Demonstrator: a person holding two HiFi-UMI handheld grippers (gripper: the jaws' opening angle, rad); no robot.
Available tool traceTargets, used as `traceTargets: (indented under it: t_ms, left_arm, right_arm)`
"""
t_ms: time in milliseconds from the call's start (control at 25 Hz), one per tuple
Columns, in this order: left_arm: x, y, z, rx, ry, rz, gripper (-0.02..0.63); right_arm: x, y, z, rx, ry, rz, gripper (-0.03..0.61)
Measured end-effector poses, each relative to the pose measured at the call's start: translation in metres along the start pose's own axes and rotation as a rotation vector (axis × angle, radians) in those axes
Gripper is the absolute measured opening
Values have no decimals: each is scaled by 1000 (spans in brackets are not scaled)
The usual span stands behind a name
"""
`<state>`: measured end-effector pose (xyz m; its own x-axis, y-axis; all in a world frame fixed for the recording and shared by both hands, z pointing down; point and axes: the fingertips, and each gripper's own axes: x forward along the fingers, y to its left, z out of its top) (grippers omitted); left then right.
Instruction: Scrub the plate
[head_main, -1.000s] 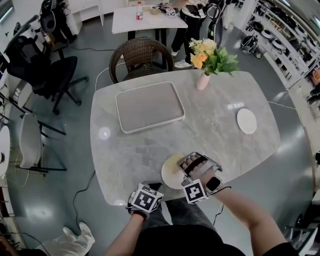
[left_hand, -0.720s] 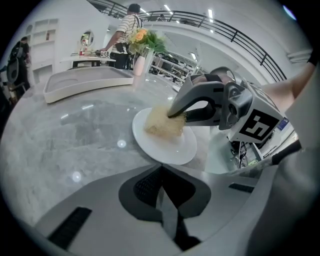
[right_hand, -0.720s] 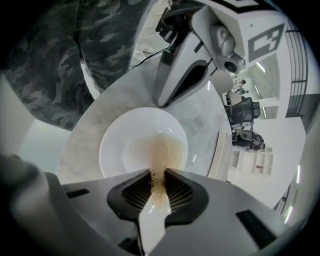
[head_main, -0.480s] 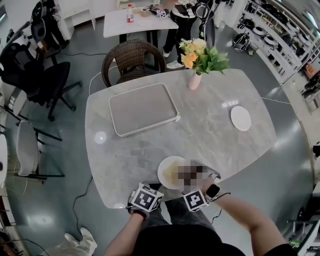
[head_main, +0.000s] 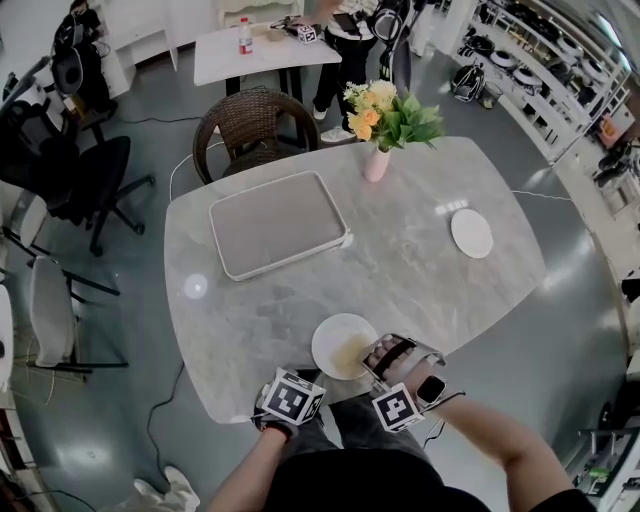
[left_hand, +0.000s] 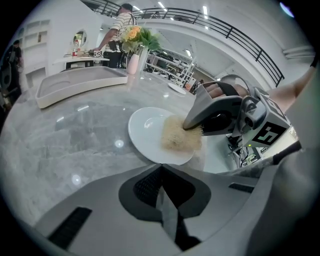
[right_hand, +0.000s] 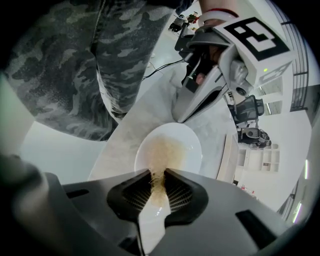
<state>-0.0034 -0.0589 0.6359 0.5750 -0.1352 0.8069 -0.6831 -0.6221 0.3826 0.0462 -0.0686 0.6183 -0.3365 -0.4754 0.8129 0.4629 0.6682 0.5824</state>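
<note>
A white plate (head_main: 335, 340) lies on the marble table (head_main: 420, 270) near its front edge. My right gripper (head_main: 383, 352) is shut on a beige fibrous scrubber (right_hand: 161, 152), which is pressed on the plate's (right_hand: 190, 145) middle. In the left gripper view the scrubber (left_hand: 179, 136) covers the right half of the plate (left_hand: 147, 131), under the right gripper (left_hand: 216, 112). My left gripper (left_hand: 161, 192) is shut with nothing between its jaws. Its tips sit at the plate's near rim. The right gripper view shows the left gripper (right_hand: 207, 97) at the plate's far rim.
A grey tray (head_main: 275, 222) lies at the table's far left. A vase of flowers (head_main: 378, 150) stands at the far edge, a small white disc (head_main: 471, 232) at the right. A wicker chair (head_main: 245, 120) is behind the table. A person (head_main: 345, 45) stands at another table.
The right gripper has slid the scrubber from the plate's far part towards its near right side. The left gripper has stayed at the rim.
</note>
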Motion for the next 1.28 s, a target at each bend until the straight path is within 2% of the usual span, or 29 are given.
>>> traceTargets:
  t_ms: [200, 440, 560, 680, 840, 1200, 1280]
  left_arm:
    - [-1, -1, 0, 13, 3, -5, 14]
    - [0, -3, 0, 52, 21, -18, 14]
    - [-1, -7, 1, 69, 18, -25, 14]
    - [-6, -6, 3, 74, 6, -24, 14]
    - [-17, -2, 9, 74, -62, -21, 14]
    - [-64, -8, 33, 150, -388, -16, 14]
    - [-72, -12, 32, 157, -451, -7, 14]
  right_arm:
    - [-8, 2, 1, 38, 11, -18, 61]
    - [-14, 14, -10, 38, 79, 59, 61]
    - [-24, 24, -15, 130, 105, 142, 61]
    - [-37, 20, -19, 344, 106, 140, 61]
    - [-50, -1, -18, 746, 35, 44, 61]
    - [-72, -23, 7, 1500, -219, -135, 61]
    - [-74, -16, 16, 1617, -261, -150, 61]
